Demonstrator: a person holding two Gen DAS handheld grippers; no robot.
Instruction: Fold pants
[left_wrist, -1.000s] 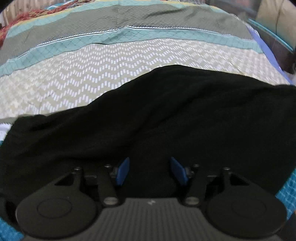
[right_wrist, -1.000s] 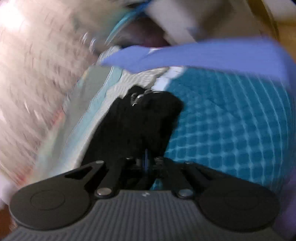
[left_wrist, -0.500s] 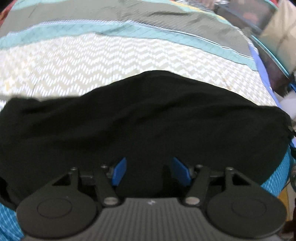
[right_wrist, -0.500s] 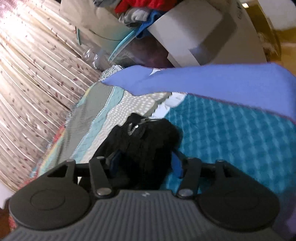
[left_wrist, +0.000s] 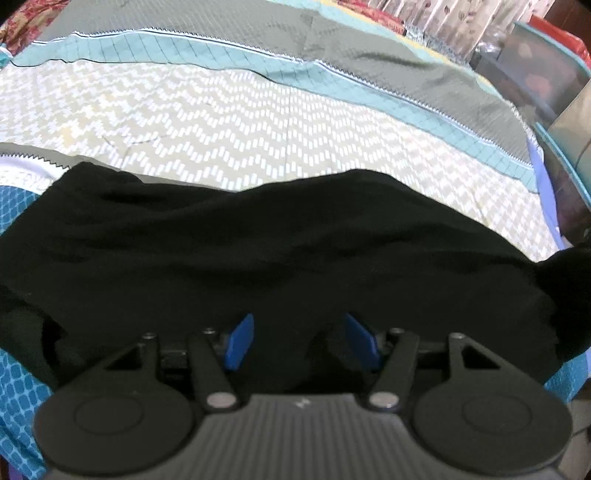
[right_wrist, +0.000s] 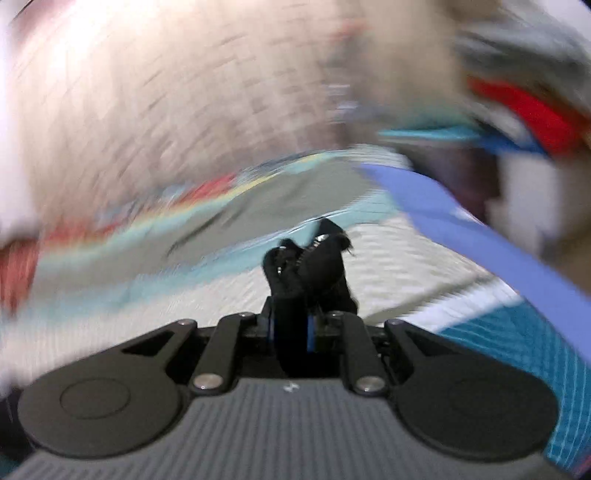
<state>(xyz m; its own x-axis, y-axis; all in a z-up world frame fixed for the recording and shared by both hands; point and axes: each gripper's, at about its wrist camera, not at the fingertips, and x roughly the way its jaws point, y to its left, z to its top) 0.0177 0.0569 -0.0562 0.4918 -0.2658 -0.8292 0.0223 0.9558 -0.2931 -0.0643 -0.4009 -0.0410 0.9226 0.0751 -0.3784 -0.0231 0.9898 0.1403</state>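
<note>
Left gripper (left_wrist: 299, 341): blue pads (left_wrist: 240, 341) spread wide apart, nothing pinched between them. It sits low over the black pants (left_wrist: 258, 258), whose cloth fills the gap between the fingers and spreads out to both sides in front of it.

Pants lie flat across the near part of the bed, a broad dark band running side to side. The far edge is slightly wavy, with a rise near the middle. At the right end the cloth lifts into a bunched peak.

Right gripper (right_wrist: 291, 328): fingers drawn close together, clamped on a thick gather of the pants (right_wrist: 314, 266). The bunch stands up past the fingertips. Small metallic bits, possibly a zipper, show near its top; too blurred to be sure. This view is heavily motion-smeared.

Under the pants, the bedspread (left_wrist: 258, 129): teal lattice print nearest, then a pale chevron band, a teal grid stripe with a zigzag border, and a grey-green band farthest out. A periwinkle-blue sheet edge (right_wrist: 461, 229) runs along the bed's right side.

Beyond the bed, a dark bin with a teal rim (left_wrist: 554, 96) in the far right corner. Pale patterned curtain (left_wrist: 436, 14) behind it.
</note>
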